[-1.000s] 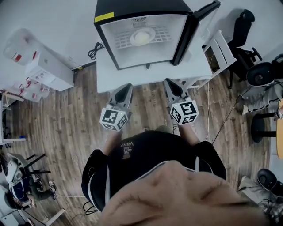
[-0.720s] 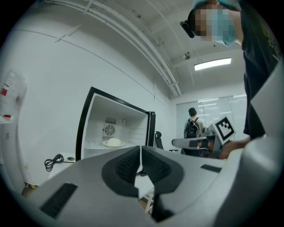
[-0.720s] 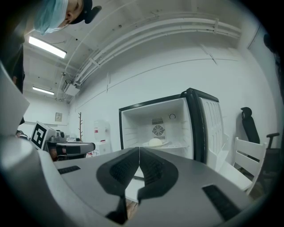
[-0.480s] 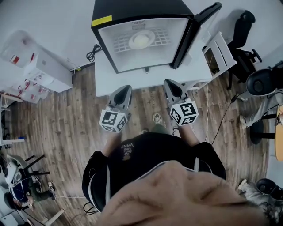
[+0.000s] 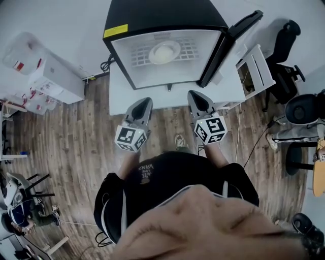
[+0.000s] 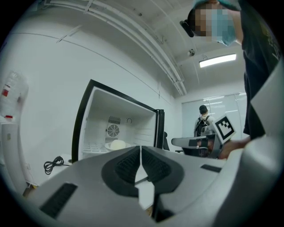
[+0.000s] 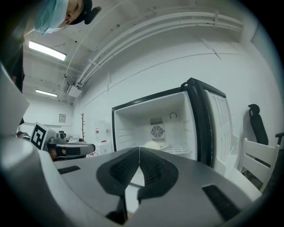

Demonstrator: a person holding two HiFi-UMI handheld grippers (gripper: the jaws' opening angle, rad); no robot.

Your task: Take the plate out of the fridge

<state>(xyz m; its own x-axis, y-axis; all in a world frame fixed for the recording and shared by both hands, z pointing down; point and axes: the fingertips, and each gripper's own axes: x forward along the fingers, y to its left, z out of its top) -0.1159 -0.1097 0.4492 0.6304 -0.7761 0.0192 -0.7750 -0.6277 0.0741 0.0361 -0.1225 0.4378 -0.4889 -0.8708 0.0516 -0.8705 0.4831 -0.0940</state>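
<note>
Both left gripper [image 5: 145, 101] and right gripper [image 5: 195, 95] face the plate [image 5: 164, 52], well apart.

White table [image 5: 124, 94], fridge [image 5: 162, 20] on top.
Fridge toward table's far edge; plate [image 5: 164, 52] lies on its wire shelf [image 5: 190, 50].

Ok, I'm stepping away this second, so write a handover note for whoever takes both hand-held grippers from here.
Left hand-held gripper: shut, empty, in front of the fridge, short of it.
Right hand-held gripper: shut, empty, alongside.
Fridge stands on the white table, door open. Plate with a pale round item sits on the wire shelf inside.
Done: door open.
Left: open the jaws, reach in, grip the plate, bring it out.
</note>
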